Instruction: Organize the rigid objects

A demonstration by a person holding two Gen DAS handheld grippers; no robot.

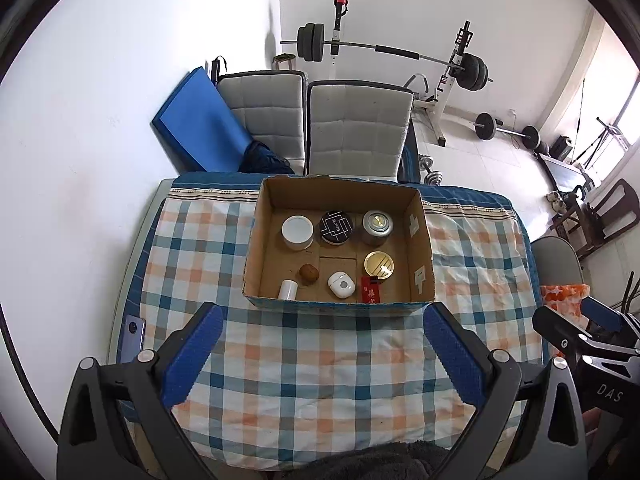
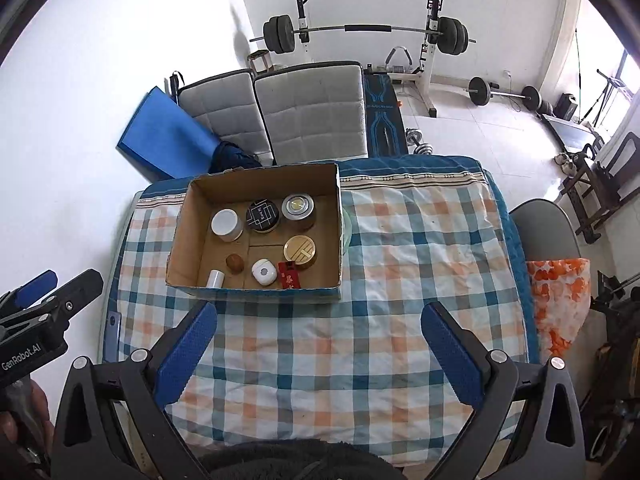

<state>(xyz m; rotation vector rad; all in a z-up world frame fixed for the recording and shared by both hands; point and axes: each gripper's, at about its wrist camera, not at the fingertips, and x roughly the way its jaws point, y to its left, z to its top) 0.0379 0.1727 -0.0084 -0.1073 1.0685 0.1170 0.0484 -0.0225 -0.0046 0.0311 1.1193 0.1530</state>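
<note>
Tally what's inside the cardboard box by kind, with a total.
In the cardboard box:
Round lidded tins or jars: 4 (white, black, silver, gold)
White cylinder: 1
Brown round piece: 1
White earbud-style case: 1
Red packet: 1
Total: 8

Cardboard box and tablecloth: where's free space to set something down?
On the checked tablecloth, the wide patch right of the cardboard box is bare, as is the strip between the box and the hand-held grippers. Inside, the right side beyond the gold tin is free. The box's middle and near edge are crowded.
</note>
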